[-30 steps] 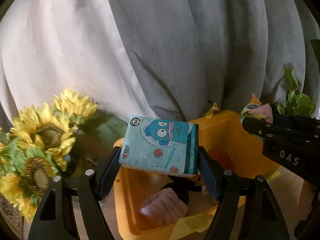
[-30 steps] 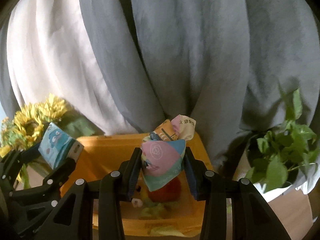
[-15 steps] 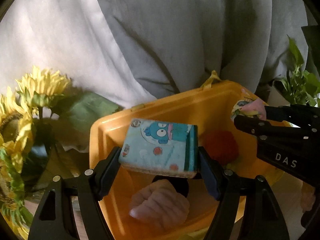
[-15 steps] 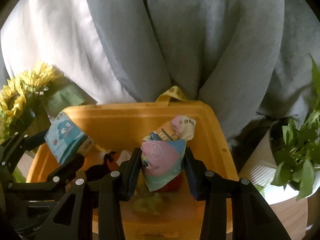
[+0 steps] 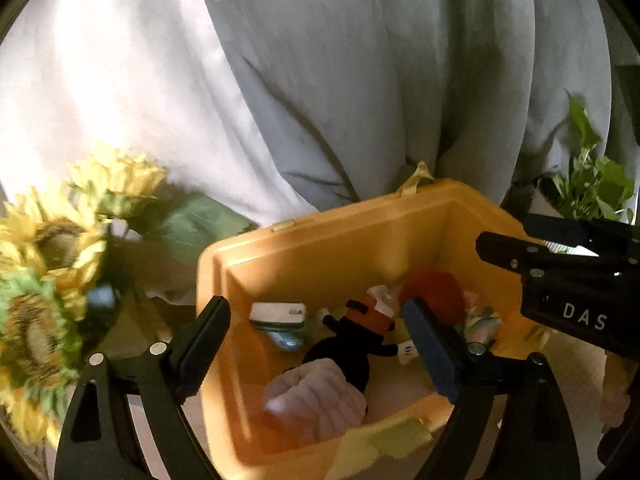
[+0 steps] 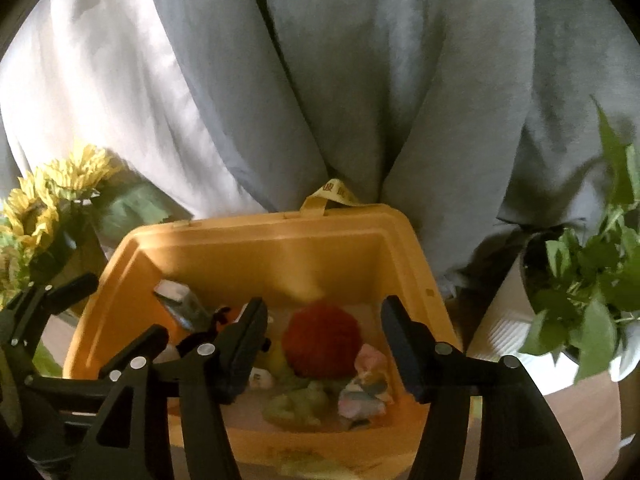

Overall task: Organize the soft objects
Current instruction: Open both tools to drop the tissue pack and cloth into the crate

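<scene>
An open yellow bin point(image 5: 320, 248) point(image 6: 260, 248) holds several soft things. The blue cartoon tissue pack point(image 5: 280, 322) point(image 6: 180, 304) lies inside at its left. The pastel pink packet point(image 6: 366, 388) lies inside at its right, beside a red knit ball point(image 6: 322, 340) point(image 5: 432, 292). A black and orange plush point(image 5: 352, 336) and a pink ribbed soft piece point(image 5: 316, 400) lie in the bin too. My left gripper point(image 5: 316, 344) is open and empty above the bin's front left. My right gripper point(image 6: 324, 340) is open and empty above the bin's front right.
Yellow sunflowers point(image 5: 48, 276) point(image 6: 44, 200) stand left of the bin. A green potted plant in a white pot point(image 6: 580, 292) point(image 5: 592, 188) stands to its right. Grey and white curtains point(image 6: 320, 80) hang close behind. A wooden surface point(image 6: 580, 416) shows at lower right.
Both grippers moved over the bin and opened. The blue tissue pack and the pastel packet dropped out of them and now lie inside the bin.
</scene>
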`<control>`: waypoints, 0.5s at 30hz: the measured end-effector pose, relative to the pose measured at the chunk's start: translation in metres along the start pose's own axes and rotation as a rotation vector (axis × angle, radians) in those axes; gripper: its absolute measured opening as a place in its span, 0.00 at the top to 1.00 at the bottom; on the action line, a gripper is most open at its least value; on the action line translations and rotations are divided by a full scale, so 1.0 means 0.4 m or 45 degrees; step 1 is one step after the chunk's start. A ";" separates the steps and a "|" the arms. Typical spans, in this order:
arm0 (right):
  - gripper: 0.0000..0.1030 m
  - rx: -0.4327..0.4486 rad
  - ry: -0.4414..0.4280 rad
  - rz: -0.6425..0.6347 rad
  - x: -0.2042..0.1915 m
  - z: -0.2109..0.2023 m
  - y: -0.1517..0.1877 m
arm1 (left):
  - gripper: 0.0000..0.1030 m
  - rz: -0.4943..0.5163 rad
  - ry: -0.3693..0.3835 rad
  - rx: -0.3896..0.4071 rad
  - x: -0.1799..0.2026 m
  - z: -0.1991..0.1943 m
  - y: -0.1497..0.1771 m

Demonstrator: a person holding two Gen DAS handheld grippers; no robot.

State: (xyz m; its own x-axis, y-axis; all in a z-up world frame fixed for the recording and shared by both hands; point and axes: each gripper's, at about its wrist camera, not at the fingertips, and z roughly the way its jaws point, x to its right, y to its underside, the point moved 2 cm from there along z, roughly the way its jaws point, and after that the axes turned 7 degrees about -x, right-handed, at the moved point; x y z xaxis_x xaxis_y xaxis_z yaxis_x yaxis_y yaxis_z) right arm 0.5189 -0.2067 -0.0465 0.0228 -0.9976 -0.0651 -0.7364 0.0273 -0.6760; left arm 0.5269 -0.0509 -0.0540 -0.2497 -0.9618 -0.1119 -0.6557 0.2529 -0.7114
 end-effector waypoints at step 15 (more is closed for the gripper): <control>0.31 0.131 0.050 0.061 0.012 -0.208 0.080 | 0.09 -0.041 -0.014 0.123 0.029 -0.220 0.060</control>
State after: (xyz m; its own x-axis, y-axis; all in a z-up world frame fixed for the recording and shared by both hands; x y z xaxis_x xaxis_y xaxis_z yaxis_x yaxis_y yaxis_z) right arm 0.4393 -0.2158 -0.0074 -0.0387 -0.9967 -0.0714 -0.6625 0.0791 -0.7449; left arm 0.4456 -0.0469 -0.0114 -0.2218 -0.9704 -0.0952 -0.5912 0.2115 -0.7783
